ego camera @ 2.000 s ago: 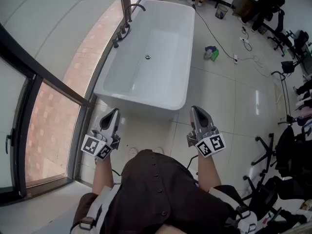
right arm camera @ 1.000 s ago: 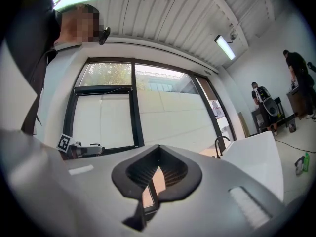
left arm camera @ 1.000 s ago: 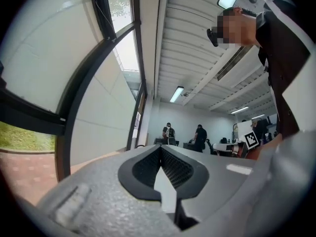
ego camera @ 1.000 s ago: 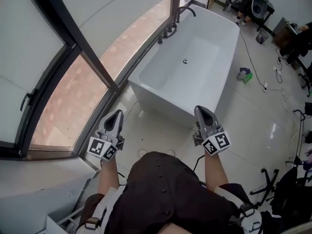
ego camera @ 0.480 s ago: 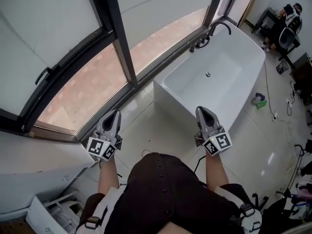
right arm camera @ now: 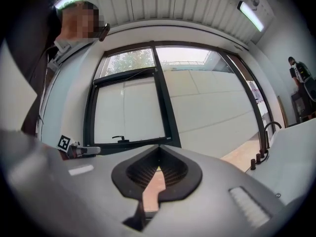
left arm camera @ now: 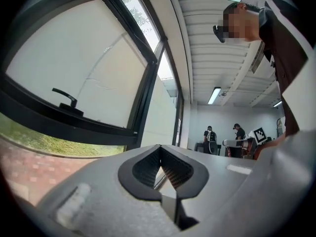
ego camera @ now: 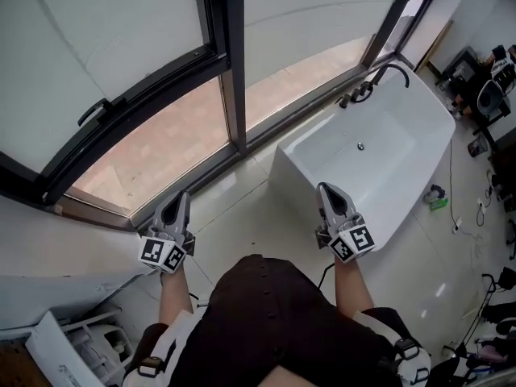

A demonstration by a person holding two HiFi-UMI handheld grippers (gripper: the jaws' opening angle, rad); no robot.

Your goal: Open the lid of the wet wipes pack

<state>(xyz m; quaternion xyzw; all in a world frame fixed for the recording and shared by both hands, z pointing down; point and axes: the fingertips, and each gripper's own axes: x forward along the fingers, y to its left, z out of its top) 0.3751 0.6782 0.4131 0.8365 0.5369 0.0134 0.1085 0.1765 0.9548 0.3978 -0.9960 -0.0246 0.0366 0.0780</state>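
No wet wipes pack shows in any view. In the head view my left gripper [ego camera: 180,197] and my right gripper [ego camera: 325,189] are held level in front of the body, about shoulder width apart, both shut with nothing between the jaws. The left gripper [left arm camera: 160,148] points at a dark-framed window with a handle [left arm camera: 66,98]. My right gripper [right arm camera: 159,149] faces the same window wall, and the other gripper's marker cube [right arm camera: 64,142] shows at its left.
A white bathtub [ego camera: 300,164] with dark taps [ego camera: 364,89] stands on the tiled floor ahead to the right. A tall black-framed window [ego camera: 232,63] runs along the front. A white box [ego camera: 52,347] lies at lower left. Chairs and people are far right [ego camera: 493,71].
The whole view has swung left: the bathtub has slid towards the right and the window frame has come to the middle. Both grippers stay shut and side by side before the body.
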